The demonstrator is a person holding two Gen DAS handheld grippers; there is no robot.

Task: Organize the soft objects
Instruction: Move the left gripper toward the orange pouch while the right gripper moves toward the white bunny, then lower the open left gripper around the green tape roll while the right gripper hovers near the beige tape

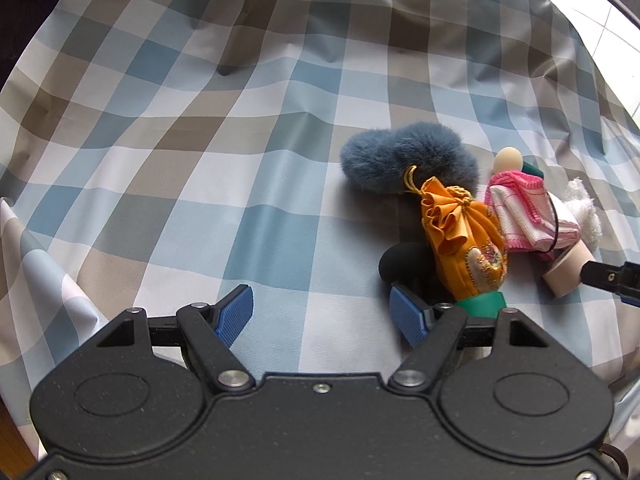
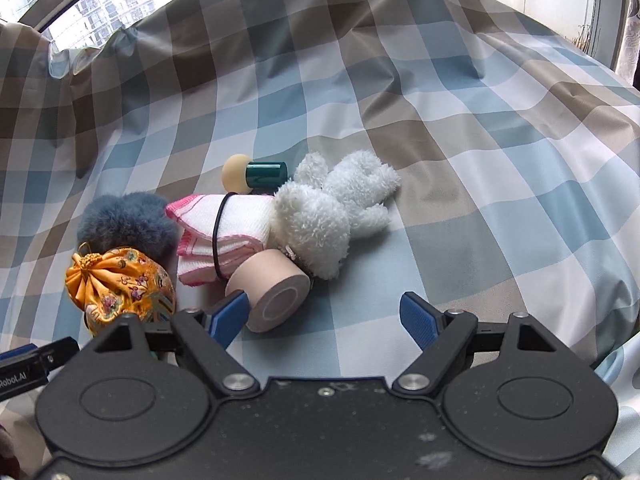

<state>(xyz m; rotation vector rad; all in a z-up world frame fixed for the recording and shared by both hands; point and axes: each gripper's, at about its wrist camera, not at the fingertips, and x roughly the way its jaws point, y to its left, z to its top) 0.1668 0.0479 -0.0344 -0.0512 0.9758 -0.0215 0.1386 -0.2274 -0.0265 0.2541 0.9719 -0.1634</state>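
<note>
Left gripper (image 1: pixel 322 312) and right gripper (image 2: pixel 324 318) both gape wide, holding nothing. White plush rabbit (image 2: pixel 324 216) lies flat, ears pointing away toward upper right, beside banded cloth bundle (image 2: pixel 224 236).

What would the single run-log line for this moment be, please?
left gripper: open, empty | right gripper: open, empty | orange pouch, tape roll, white plush bunny, blue fur scrunchie: clustered on checked cloth

One pouch (image 2: pixel 120 286), one rabbit (image 2: pixel 332 216), one tape roll (image 2: pixel 276 290), one cloth (image 2: pixel 224 236), one pompom (image 2: pixel 128 222).
</note>
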